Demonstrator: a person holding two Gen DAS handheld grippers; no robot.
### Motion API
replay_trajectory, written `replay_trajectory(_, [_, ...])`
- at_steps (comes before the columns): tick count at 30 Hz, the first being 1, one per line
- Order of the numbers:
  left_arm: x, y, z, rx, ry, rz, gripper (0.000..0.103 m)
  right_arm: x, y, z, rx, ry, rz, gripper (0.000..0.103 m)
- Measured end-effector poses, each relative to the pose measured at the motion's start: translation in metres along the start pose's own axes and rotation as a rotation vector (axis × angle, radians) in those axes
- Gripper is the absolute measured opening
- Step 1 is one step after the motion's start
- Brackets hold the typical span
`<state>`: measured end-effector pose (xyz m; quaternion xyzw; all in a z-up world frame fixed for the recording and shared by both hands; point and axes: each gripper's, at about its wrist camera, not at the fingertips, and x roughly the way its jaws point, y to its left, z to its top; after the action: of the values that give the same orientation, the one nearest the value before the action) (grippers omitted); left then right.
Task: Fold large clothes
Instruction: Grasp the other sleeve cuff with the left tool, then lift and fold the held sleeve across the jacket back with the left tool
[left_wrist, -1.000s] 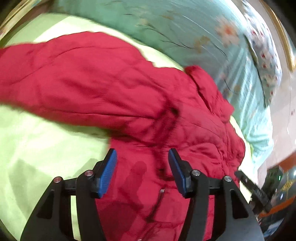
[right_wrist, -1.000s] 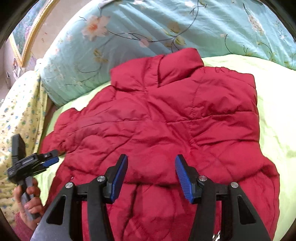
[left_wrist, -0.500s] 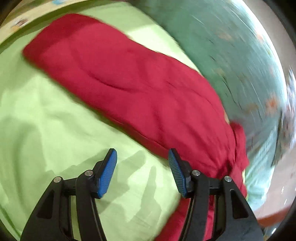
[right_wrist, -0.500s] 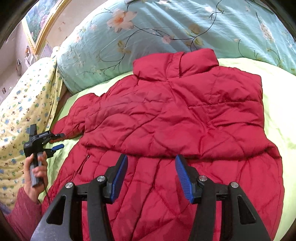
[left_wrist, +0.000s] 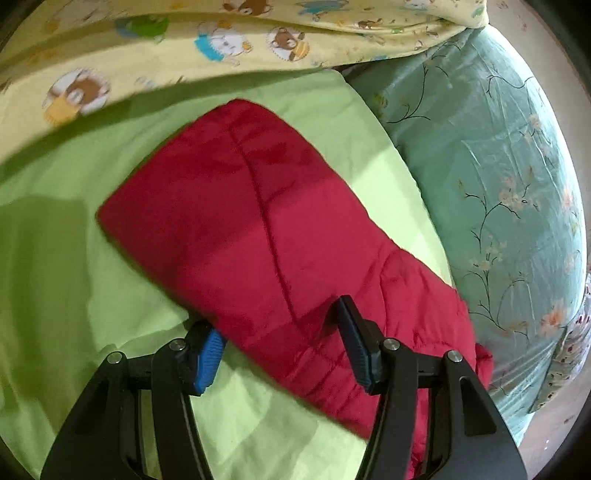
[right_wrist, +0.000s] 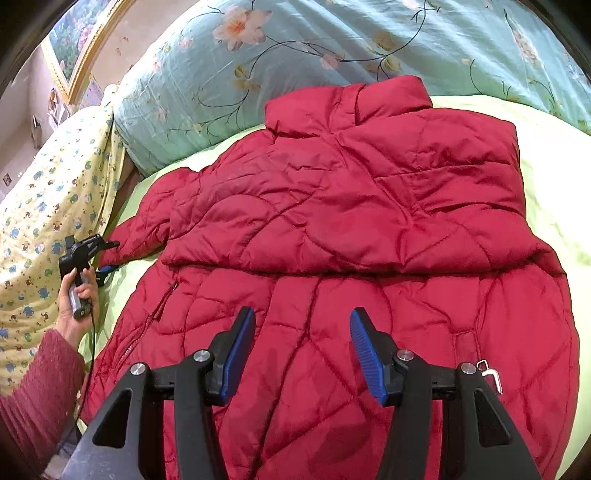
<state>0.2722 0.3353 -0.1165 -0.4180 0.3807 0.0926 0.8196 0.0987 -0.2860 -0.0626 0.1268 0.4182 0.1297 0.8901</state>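
Now the left sleeve waits to be folded in

Plainly, the red jacket (right_wrist: 354, 229) lies flat on the green bed sheet (left_wrist: 55, 295), collar toward the floral pillow (right_wrist: 295, 55). Its left sleeve (left_wrist: 258, 229) stretches away from the left hand-held gripper (left_wrist: 284, 347), whose open jaws straddle the sleeve's near edge without pinching. The right hand-held gripper (right_wrist: 303, 354) hovers open over the hem, farther from that sleeve.

Red jacket's hem (right_wrist: 332, 443) beyond bottom edge
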Motion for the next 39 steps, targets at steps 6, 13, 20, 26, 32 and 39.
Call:
replay_trajectory(6, [-0.03, -0.034, -0.012, 0.126, -0.071, -0.057, 0.01, -0.002, -0.004, 0.0, 0.008, -0.007, -0.005, 0.055])
replay_trajectory(13, [-0.078, -0.096, -0.046, 0.316, -0.121, -0.211, 0.009, -0.003, -0.008, 0.003, 0.019, -0.015, -0.001, 0.055])
replay_trajectory(20, [-0.092, -0.167, -0.104, 0.484, -0.059, -0.353, 0.009, -0.013, -0.011, 0.006, 0.035, -0.032, 0.008, 0.055])
replay_trajectory(26, [-0.093, -0.226, -0.168, 0.642, 0.029, -0.452, 0.009, -0.024, -0.019, 0.011, 0.065, -0.058, 0.012, 0.056])
replay_trajectory(32, [-0.086, -0.254, -0.211, 0.716, 0.092, -0.484, 0.009, -0.033, -0.028, 0.013, 0.088, -0.076, 0.022, 0.056])
replay_trajectory(39, [-0.075, -0.276, -0.259, 0.802, 0.168, -0.512, 0.009, -0.045, -0.041, 0.015, 0.117, -0.1, 0.024, 0.056])
